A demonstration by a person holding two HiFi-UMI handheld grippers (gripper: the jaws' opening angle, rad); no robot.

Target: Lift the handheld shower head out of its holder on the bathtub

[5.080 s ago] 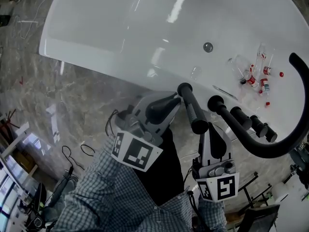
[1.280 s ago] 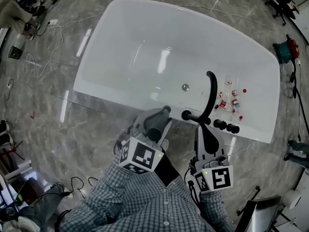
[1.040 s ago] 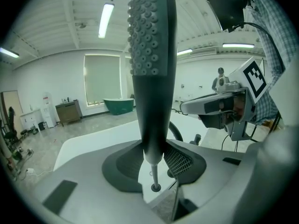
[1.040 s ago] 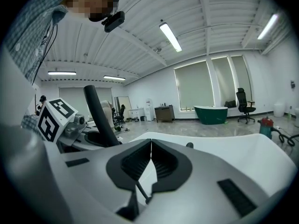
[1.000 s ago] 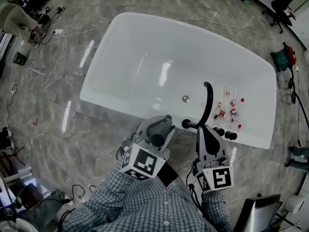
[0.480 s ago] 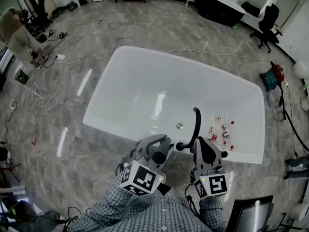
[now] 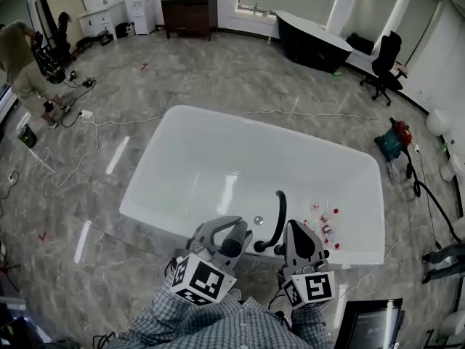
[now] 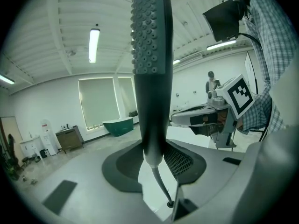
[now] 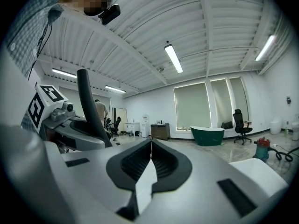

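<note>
Two grippers show low in your head view: your left gripper (image 7: 238,244) holds the shower head (image 7: 278,211) up, seen over the bathtub's (image 7: 211,158) near rim. Left gripper view: its jaws clamp the upright shower head. Right gripper view: your right gripper (image 9: 150,160) has its jaws together, with nothing between them.

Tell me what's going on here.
A person stands over a white bathtub with tongs in each hand. The left tongs are clamped on the shower head, which is held upright with its thin hose trailing below. The right tongs are shut on nothing, just beside it. Small bottles lie in one end of the tub.
</note>
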